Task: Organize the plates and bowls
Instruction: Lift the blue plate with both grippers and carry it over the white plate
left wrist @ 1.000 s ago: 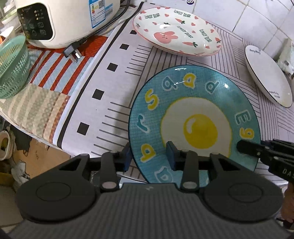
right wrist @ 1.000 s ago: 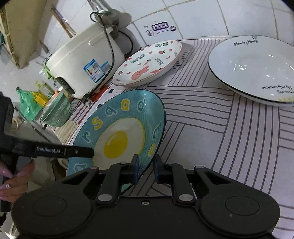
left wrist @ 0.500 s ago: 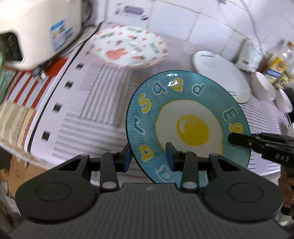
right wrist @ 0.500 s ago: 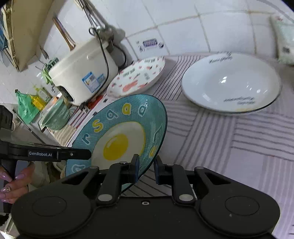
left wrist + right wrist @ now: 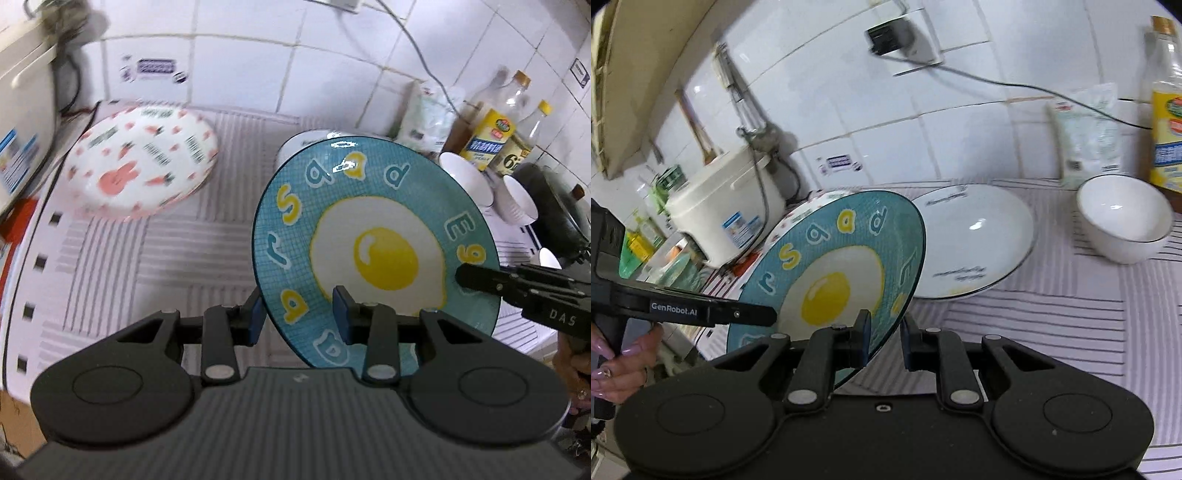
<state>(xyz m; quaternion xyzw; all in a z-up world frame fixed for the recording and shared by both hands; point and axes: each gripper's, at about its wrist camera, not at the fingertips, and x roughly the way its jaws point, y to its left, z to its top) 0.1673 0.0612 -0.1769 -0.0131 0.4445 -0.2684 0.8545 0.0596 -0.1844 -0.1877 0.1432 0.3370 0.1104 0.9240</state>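
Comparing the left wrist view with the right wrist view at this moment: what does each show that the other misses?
Only the left wrist view shows the full face of the rabbit-print plate, a second white bowl and the dark pan.

Only the right wrist view shows the whole white plate, the person's hand with painted nails and the wall socket.

Both show the blue egg plate held tilted off the striped cloth, gripped at its rim by the left gripper and the right gripper, plus the rice cooker.
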